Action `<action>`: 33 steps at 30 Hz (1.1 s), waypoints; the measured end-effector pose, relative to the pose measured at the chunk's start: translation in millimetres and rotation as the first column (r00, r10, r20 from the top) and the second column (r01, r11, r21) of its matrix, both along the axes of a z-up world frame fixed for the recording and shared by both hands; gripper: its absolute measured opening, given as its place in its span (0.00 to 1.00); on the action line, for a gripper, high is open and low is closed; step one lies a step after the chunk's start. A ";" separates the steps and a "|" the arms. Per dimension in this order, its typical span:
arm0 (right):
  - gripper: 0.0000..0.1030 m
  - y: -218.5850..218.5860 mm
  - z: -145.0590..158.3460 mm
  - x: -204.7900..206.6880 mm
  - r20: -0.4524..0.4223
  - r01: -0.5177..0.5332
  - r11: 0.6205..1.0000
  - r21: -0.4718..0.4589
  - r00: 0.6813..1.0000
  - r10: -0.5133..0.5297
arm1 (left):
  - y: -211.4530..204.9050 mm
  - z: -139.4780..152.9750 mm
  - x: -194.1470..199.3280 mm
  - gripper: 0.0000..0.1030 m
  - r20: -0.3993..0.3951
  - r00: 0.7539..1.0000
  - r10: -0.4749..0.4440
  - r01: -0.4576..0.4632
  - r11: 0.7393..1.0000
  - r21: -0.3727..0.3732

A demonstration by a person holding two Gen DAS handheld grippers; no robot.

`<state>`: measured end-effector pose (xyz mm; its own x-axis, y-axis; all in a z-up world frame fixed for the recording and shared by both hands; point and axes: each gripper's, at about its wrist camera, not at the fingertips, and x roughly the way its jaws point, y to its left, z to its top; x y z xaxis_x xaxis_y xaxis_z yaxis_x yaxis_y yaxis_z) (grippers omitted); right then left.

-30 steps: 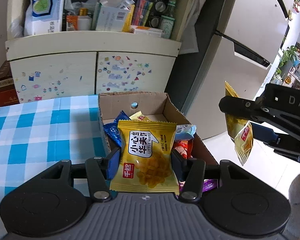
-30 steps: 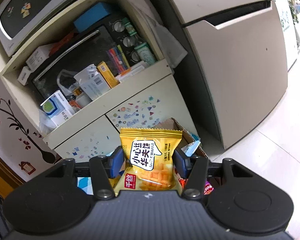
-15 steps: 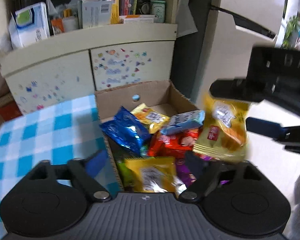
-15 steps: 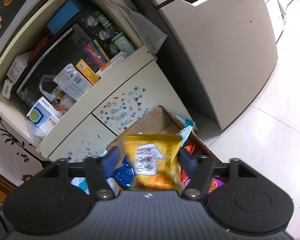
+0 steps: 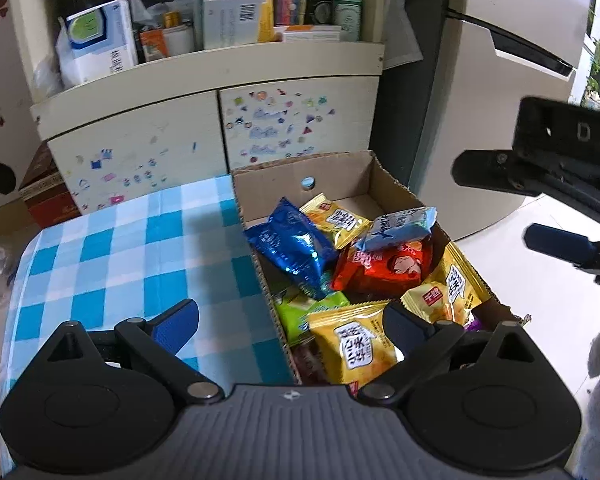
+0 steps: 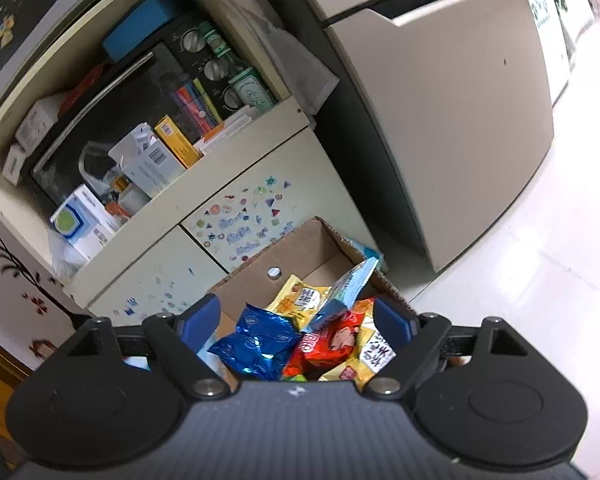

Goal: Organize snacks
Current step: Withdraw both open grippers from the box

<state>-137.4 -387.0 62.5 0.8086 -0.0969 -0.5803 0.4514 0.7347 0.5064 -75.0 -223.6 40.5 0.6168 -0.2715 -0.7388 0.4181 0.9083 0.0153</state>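
A cardboard box (image 5: 392, 184) stands at the right edge of the blue checked table (image 5: 120, 256). In it lie several snack packs: a blue one (image 5: 292, 244), a red one (image 5: 384, 266), a light blue one (image 5: 400, 228), a green one (image 5: 312, 308) and yellow wafer packs (image 5: 358, 346) (image 5: 448, 290). My left gripper (image 5: 292, 320) is open and empty above the box's near left wall. My right gripper (image 6: 296, 318) is open and empty above the box (image 6: 300, 252); it shows at the right of the left wrist view (image 5: 496, 200).
A cream cabinet (image 5: 204, 120) with stickers stands behind the table, its shelf crowded with boxes and bottles. A beige fridge (image 5: 496, 100) stands to the right, with white floor (image 5: 500, 264) below. A brown carton (image 5: 44, 196) sits on the floor at left.
Both grippers held yellow wafer packs a second ago. Both have opened, and the two packs now lie in the box.
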 end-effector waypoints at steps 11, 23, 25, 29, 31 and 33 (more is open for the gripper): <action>0.90 12.6 -0.4 -11.7 -0.141 0.009 0.982 -0.189 0.989 -0.036 | 22.7 3.5 -7.6 1.00 -0.038 0.997 0.065 -0.064 0.998 0.015; 0.92 34.1 -5.6 -21.2 -0.217 -0.074 0.964 -0.257 0.976 0.017 | 31.2 3.0 -7.3 1.00 -0.060 0.990 0.126 -0.124 0.992 0.038; 0.92 36.0 -6.8 -20.3 -0.229 -0.091 0.961 -0.261 0.973 0.030 | 30.2 1.5 -6.6 1.00 -0.064 0.989 0.131 -0.128 0.991 0.043; 0.92 37.9 -8.0 -19.9 -0.243 -0.108 0.957 -0.270 0.969 0.041 | 27.0 -0.6 -5.8 1.00 -0.063 0.989 0.132 -0.128 0.990 0.056; 0.92 38.6 -8.8 -19.3 -0.250 -0.115 0.956 -0.269 0.967 0.046 | 26.0 -1.0 -5.2 1.00 -0.061 0.989 0.136 -0.132 0.989 0.059; 0.92 39.9 -9.4 -18.3 -0.258 -0.124 0.954 -0.273 0.965 0.052 | 25.4 -1.3 -4.9 1.00 -0.058 0.988 0.140 -0.136 0.989 0.060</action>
<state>-155.8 -347.1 53.2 0.6578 -0.2218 -0.7198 0.4618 0.8737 0.1528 -79.9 -198.2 39.2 0.5983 -0.1442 -0.7882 0.2905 0.9558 0.0457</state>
